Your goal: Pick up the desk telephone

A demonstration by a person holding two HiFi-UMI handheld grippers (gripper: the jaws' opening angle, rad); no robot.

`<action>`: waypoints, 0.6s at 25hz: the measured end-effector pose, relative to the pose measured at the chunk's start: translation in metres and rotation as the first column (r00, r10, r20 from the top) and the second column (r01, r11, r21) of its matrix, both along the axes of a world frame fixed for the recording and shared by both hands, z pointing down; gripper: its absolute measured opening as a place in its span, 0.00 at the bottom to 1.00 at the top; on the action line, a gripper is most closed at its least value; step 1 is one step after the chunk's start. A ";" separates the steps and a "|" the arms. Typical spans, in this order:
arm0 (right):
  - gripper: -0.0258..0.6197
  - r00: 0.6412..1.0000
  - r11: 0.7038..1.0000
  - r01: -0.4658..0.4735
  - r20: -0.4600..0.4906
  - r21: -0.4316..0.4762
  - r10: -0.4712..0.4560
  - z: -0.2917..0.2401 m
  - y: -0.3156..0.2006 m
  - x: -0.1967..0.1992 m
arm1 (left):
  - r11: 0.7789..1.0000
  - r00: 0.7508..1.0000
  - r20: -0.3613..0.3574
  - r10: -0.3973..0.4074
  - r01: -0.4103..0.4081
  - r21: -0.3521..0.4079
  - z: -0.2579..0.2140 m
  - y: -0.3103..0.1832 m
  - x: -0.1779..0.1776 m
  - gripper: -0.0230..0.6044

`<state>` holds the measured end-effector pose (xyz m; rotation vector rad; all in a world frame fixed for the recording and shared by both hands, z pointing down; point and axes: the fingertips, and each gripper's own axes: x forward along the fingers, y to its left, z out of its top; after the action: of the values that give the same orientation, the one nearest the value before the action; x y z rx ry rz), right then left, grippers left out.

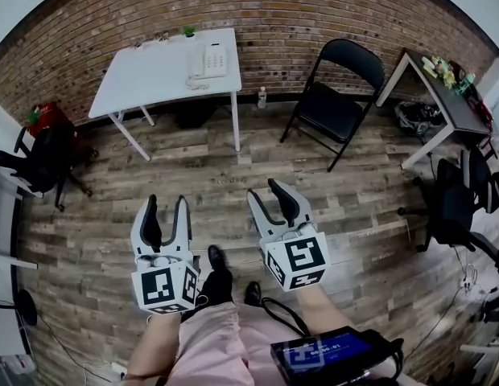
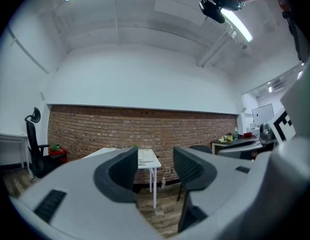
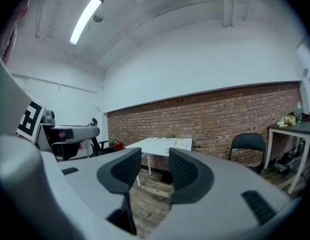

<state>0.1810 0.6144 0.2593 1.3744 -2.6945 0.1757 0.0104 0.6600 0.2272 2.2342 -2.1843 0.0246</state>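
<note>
Left tool (image 1: 167, 207) and right tool (image 1: 265, 193) hang released above the floor (image 1: 233, 167).
Desk telephone (image 1: 211, 59) rests on white bench (image 1: 153, 75), well apart from both.

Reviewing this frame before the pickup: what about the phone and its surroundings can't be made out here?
- Desk telephone, head view: too small to read its keys.
- Same phone, left gripper view: its left side runs behind a finger of the left gripper.
- Clutter on the dark table, head view: too small to identify.
- Screen, head view: print too blurred to read.
</note>
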 end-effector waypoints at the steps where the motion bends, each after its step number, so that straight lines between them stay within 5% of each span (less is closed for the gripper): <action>1: 0.32 1.000 1.000 0.000 -0.002 -0.002 0.000 0.002 -0.005 -0.001 | 1.000 1.000 -0.003 -0.001 0.001 -0.001 0.002 -0.005 -0.001 0.40; 15: 0.31 0.999 0.995 -0.014 -0.049 -0.094 0.010 0.048 -0.140 -0.060 | 0.997 0.999 -0.021 0.034 -0.036 -0.067 0.043 -0.153 -0.059 0.40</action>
<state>0.1214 0.4744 0.3069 1.3504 -2.6030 0.2635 -0.0487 0.5067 0.2704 2.2268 -2.1019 0.0754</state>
